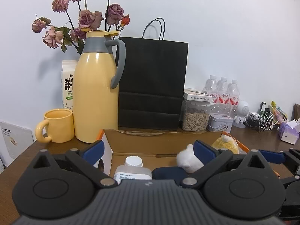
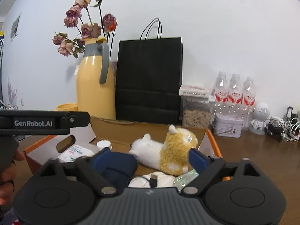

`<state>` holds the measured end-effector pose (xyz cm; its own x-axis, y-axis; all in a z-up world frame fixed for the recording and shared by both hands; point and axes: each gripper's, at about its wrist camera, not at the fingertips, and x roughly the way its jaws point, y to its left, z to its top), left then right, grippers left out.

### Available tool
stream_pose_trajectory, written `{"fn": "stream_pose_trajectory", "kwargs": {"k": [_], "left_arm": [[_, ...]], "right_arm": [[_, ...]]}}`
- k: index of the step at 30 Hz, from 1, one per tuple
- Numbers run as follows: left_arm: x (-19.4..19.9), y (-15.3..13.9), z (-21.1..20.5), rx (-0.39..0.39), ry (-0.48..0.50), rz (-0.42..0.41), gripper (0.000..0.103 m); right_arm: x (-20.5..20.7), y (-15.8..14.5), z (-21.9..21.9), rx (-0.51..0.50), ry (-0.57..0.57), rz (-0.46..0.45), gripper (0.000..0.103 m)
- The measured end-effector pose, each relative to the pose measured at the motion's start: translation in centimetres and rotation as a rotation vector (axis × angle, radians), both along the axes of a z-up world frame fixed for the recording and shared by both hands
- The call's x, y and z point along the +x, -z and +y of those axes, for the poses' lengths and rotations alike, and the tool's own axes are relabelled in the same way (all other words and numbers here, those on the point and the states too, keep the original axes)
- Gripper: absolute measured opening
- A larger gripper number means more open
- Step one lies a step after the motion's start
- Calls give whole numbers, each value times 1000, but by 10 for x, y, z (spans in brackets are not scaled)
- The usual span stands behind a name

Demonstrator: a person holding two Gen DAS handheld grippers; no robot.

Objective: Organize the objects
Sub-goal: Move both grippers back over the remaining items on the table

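Hand-held grippers — left point(image 1: 150, 150) and right point(image 2: 150, 155) — both wide apart, empty, over cardboard box point(image 1: 165, 140).

One cardboard box point(image 2: 116, 129) holds one plush alpaca point(image 2: 168, 153) and one white-capped bottle point(image 1: 133, 166). Behind stand one yellow jug point(image 1: 93, 93), one yellow mug point(image 1: 58, 125), one black paper bag point(image 1: 151, 82), three water bottles point(image 2: 234, 91).
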<state>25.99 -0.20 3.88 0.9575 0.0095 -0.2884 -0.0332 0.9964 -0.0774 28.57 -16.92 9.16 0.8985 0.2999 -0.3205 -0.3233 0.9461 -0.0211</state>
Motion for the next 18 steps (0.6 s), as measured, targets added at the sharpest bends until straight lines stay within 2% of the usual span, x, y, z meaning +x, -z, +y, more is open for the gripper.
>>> {"fn": "stream_pose_trajectory", "kwargs": {"k": [1, 2, 9, 18], "left_arm": [[0, 0, 0, -1, 1, 0, 103], [0, 0, 0, 1, 0, 1, 103], [-1, 0, -1, 4, -8, 6, 103], [-9, -5, 0, 1, -6, -16, 103]], "right_arm": [[0, -1, 0, 2, -2, -1, 102], [-1, -1, 0, 4, -3, -2, 103], [-3, -4, -1, 5, -1, 6, 103], [-12, -9, -6, 14, 6, -25, 103]]}}
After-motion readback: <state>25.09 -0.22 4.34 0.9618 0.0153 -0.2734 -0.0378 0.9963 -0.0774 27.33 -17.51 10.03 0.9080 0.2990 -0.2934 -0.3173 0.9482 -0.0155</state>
